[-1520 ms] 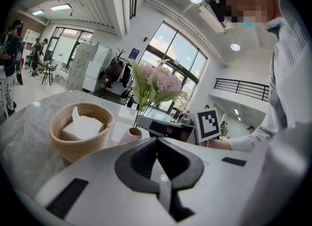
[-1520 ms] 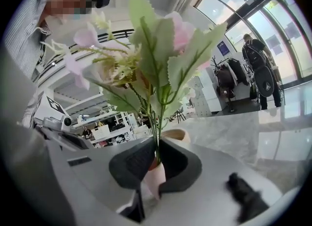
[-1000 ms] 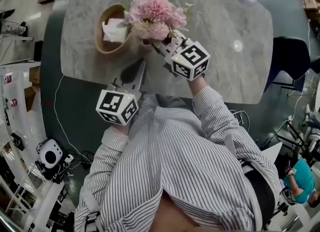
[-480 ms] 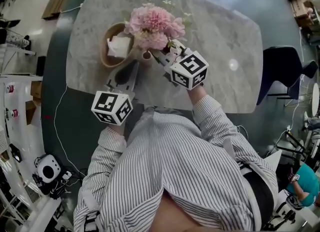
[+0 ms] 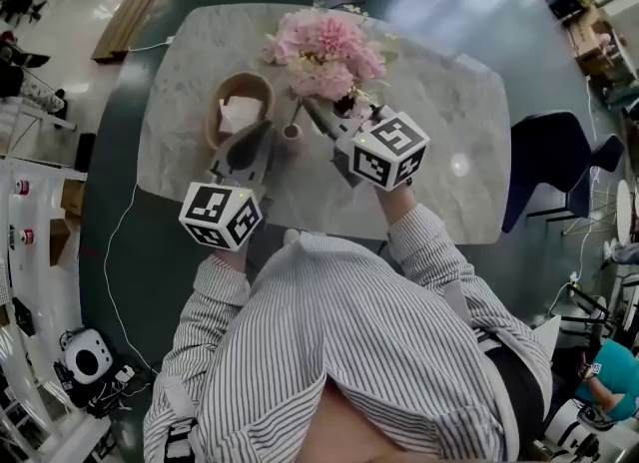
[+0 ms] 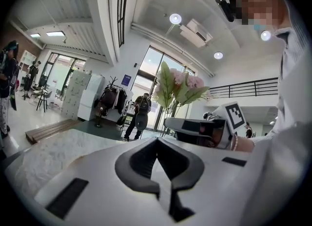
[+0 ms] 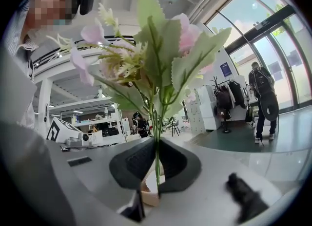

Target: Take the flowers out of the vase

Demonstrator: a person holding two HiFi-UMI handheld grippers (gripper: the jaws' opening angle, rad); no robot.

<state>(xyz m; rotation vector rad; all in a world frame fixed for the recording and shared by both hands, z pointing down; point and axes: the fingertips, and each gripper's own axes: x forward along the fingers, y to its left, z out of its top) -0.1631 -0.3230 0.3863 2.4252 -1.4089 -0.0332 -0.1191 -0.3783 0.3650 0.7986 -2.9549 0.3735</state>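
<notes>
A bunch of pink flowers (image 5: pixel 324 50) with green leaves hangs above the marble table (image 5: pixel 439 102). My right gripper (image 5: pixel 319 112) is shut on its thin green stems (image 7: pixel 156 164), and the blooms (image 7: pixel 146 49) rise straight above the jaws. A small tan vase (image 5: pixel 291 133) stands on the table below and left of the stems, its mouth (image 7: pixel 148 193) showing under the right jaws. My left gripper (image 5: pixel 266 131) hovers just left of the vase, shut with nothing in it. From the left gripper view (image 6: pixel 157 144), the flowers (image 6: pixel 178 86) and the right gripper (image 6: pixel 195 127) are ahead.
A wooden bowl (image 5: pixel 228 94) holding white tissue sits on the table left of the vase. The table's near edge runs just ahead of my striped sleeves. A dark chair (image 5: pixel 549 167) stands at the right. People stand far off in the hall.
Both grippers have risen. The right one has carried the flowers up and away from the vase, whose mouth now shows beside the stems.
</notes>
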